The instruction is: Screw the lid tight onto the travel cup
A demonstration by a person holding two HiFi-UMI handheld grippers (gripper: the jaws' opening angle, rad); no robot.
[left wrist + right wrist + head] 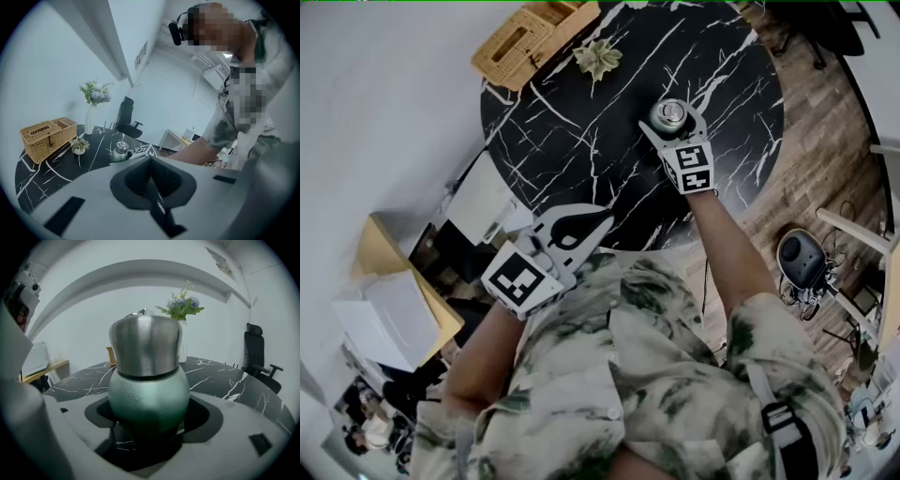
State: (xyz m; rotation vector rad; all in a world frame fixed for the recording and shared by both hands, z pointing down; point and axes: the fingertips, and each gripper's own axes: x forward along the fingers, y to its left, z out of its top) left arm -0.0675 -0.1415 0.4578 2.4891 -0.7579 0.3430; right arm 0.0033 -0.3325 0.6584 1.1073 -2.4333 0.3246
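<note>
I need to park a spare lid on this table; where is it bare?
Bare: the table's middle, between the plant, the travel cup and the left gripper; also its right side beyond the cup. Crowded: far rim by basket and plant.

We wear a short-sleeved shirt [656, 375] in cream mottled with dark green, with a pale button [614, 412] down its front and a dark buckled strap [773, 412] at our right shoulder. Our left gripper [598, 220] and right gripper [674, 120] are pale grey with dark-lined jaws. The left cube [520, 281] and right cube [692, 169] are white with black square markers.
</note>
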